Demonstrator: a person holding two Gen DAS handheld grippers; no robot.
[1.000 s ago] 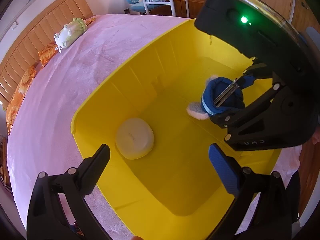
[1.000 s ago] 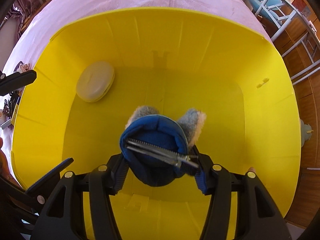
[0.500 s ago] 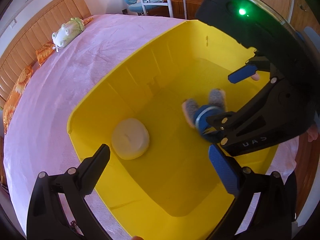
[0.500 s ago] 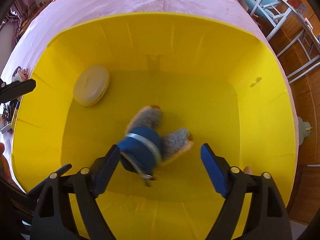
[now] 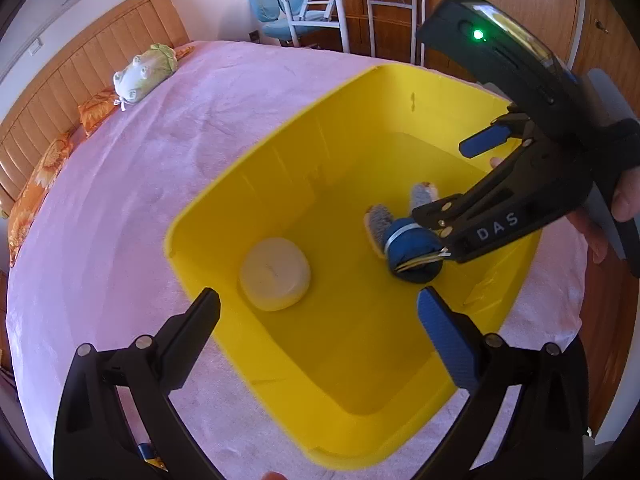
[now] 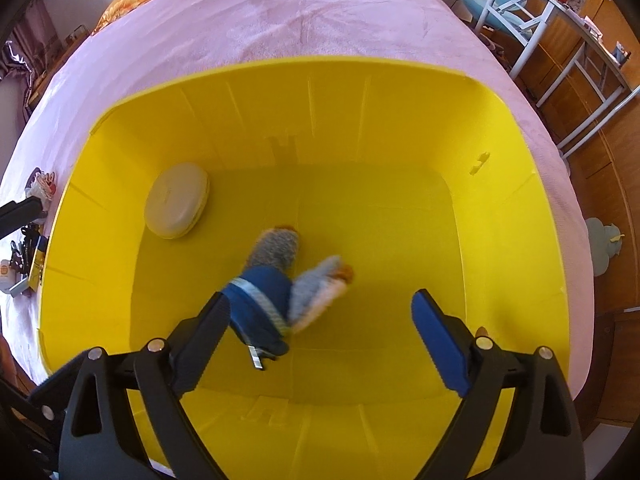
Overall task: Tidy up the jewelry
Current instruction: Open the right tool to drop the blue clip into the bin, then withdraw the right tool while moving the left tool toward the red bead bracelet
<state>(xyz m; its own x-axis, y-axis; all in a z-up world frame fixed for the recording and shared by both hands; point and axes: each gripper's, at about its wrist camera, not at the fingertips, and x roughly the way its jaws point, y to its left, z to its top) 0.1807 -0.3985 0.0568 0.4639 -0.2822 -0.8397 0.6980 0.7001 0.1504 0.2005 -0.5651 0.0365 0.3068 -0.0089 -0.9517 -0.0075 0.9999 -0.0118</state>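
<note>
The blue clip (image 6: 262, 308), with 2 grey fuzzy ears, lies on the floor of the yellow bin (image 6: 400, 92), near its middle, beside the left finger of the right gripper (image 6: 320, 312). That gripper's jaws are opening, with nothing pressed between them. A cream case (image 6: 176, 200) rests in the bin's corner, well apart from the clip. The left gripper (image 5: 316, 312) hangs wide open and empty over the bin's near edge. Only the left view shows the right gripper from outside, its green light (image 5: 477, 34) lit and a hand (image 5: 616, 208) behind it; only the right view shows small items (image 6: 24, 256) on the pink bedspread (image 6: 280, 16) beside the bin.
</note>
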